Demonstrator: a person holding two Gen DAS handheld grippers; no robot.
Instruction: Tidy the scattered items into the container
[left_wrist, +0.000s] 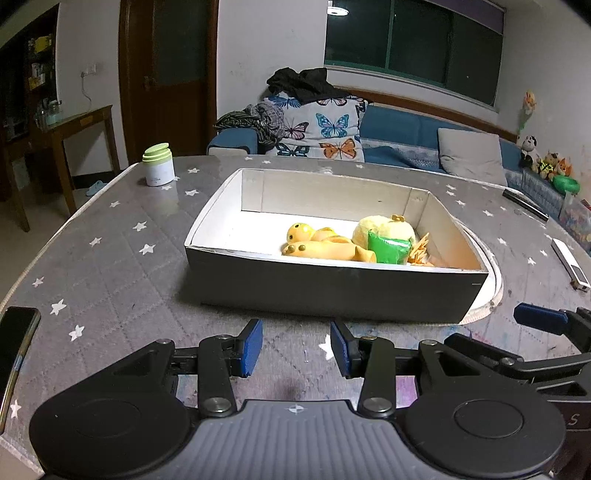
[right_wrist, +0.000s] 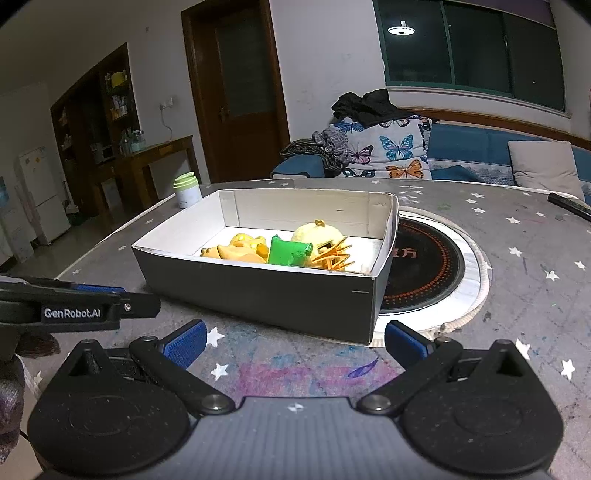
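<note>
Both grippers hang empty just above the near edge of the table: the left gripper (left_wrist: 296, 347) has its blue pads a moderate gap apart with nothing between them, and the right gripper (right_wrist: 293, 341) stands spread wider, likewise holding nothing.

Behind them the room is dim, with a dark window (left_wrist: 412, 38) reflecting a ceiling lamp, a brown wooden door (right_wrist: 236, 92) and a blue sofa (left_wrist: 424, 136) along the far wall. On the sofa lie a butterfly-print cushion (left_wrist: 321, 127) with dark clothes (left_wrist: 301, 85) heaped on top, and a grey pillow (left_wrist: 471, 155). A wooden side table (left_wrist: 79, 123) stands left of the door, and the right wrist view shows a white fridge (right_wrist: 40, 188) at far left.

Most of both views is taken by the table (left_wrist: 110, 266), covered in a grey quilted cloth with white stars and some smeared purple and blue marks near the front edge. A round black hob (right_wrist: 428, 266) with an orange dot pattern is set into it, ringed in white.

The container (left_wrist: 332, 291), a grey box with a white inside, sits at the middle of the table and overlaps the hob's left edge. Inside, gathered toward its right end, are a pale yellow plush (left_wrist: 384, 230), orange-yellow rubber toys (left_wrist: 317, 247), a green block (right_wrist: 286, 251) and an orange spiky piece (right_wrist: 334, 254).

Smaller things lie on the cloth well apart from the box: a white jar with a green lid (left_wrist: 158, 164) at far left, a phone (left_wrist: 16, 339) at the near left edge, a white remote (left_wrist: 569, 264) and a dark bar (left_wrist: 524, 203) on the right.
</note>
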